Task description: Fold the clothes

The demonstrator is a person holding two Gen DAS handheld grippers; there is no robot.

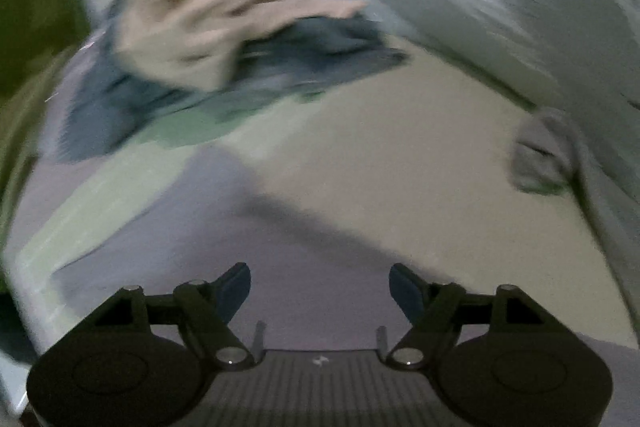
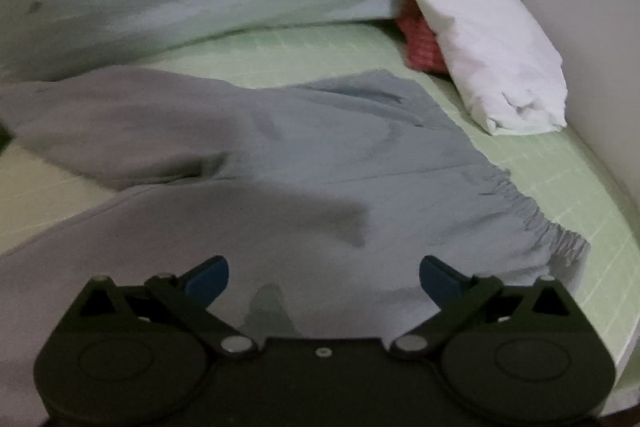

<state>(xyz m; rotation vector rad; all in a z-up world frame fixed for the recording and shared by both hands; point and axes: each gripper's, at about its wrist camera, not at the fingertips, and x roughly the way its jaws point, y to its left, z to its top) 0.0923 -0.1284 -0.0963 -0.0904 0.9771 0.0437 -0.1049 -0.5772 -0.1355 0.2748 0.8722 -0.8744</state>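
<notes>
Our left gripper [image 1: 320, 287] and right gripper [image 2: 324, 277] hang released, grasping nothing. The grey elastic-waist cloth shorts [image 2: 320, 155] lie spread at twelve o'clock of the right one; a shallow pinch may slip and wrinkle them.

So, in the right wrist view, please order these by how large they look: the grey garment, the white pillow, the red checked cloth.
1. grey garment, spread over most of the frame, though it is nearest the camera.
2. white pillow.
3. red checked cloth, mostly hidden behind the pillow, so its real size is unsure.
</notes>
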